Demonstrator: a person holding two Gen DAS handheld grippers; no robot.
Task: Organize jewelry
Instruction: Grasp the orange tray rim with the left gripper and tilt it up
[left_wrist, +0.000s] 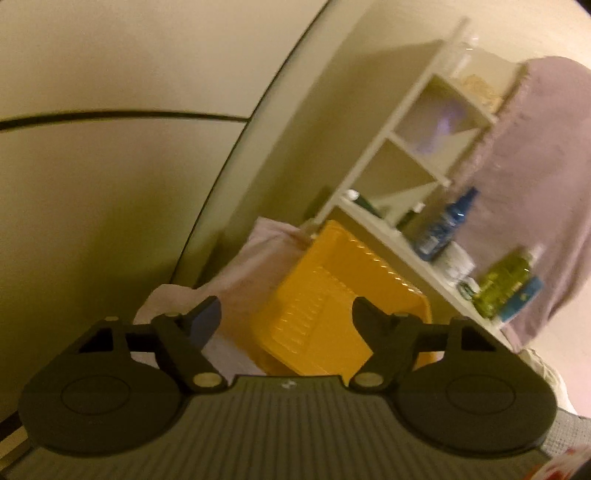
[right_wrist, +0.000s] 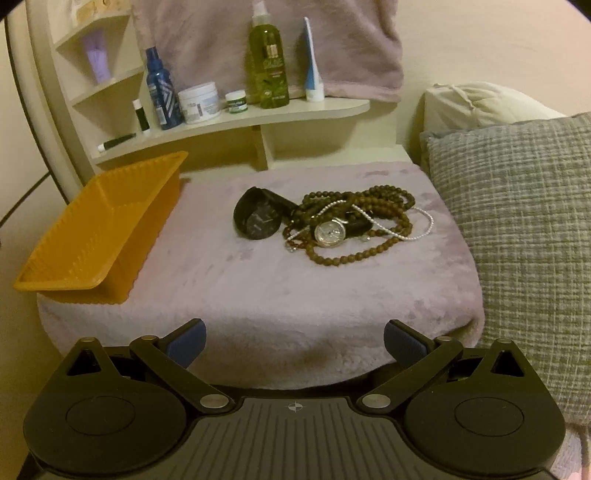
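The task seems not yet begun: the jewelry pile (right_wrist: 343, 225) lies on the blanket to the right of the empty orange tray (right_wrist: 103, 236), well apart from it, and the right hand-held gripper (right_wrist: 294, 345) and left hand-held gripper (left_wrist: 286, 319) both have fingers apart, holding nothing.

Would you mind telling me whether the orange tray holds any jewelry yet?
Empty: the orange tray shows only its bare ribbed floor, while the bead necklaces and watches still lie piled on the blanket.

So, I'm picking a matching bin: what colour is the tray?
Orange-yellow tray, empty as far as visible; clearest in the right wrist view.
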